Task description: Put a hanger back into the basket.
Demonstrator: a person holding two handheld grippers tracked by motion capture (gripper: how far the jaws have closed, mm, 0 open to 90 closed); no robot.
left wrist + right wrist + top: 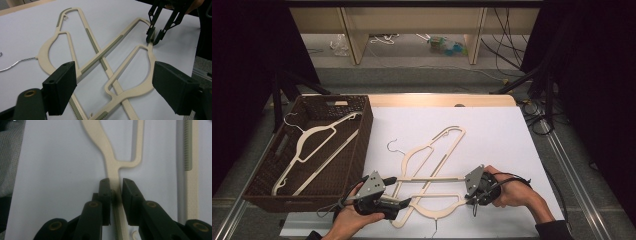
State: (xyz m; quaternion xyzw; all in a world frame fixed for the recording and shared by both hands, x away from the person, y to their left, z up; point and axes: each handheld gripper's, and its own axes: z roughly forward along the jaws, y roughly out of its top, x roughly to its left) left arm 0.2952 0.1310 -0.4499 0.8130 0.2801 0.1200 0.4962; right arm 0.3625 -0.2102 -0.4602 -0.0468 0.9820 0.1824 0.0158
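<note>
Hangers on the sheet: two cream ones, crossed over each other in an X around the middle. Near hanger (pixel 432 202) lies at 6 o'clock, far hanger (pixel 432 150) runs up toward 12.
Hangers in the basket: one more, white (pixel 314 145), lying flat inside. So three hangers total.
Basket (pixel 364 130): one, dark brown wicker, at 9 o'clock, just off the sheet's edge.
Sheet (pixel 497 135): one white sheet covering the tabletop.
Grippers: two, one per hand.
Right gripper (pixel 116 191): at 4 o'clock, jaws clamped on the thin arm of the near hanger, pads pressing it from both sides. The hanger is flat on the sheet.
Left gripper (pixel 113 82): at 7 o'clock, jaws wide apart, sitting over the spot where the two hangers cross, gripping nothing.
</note>
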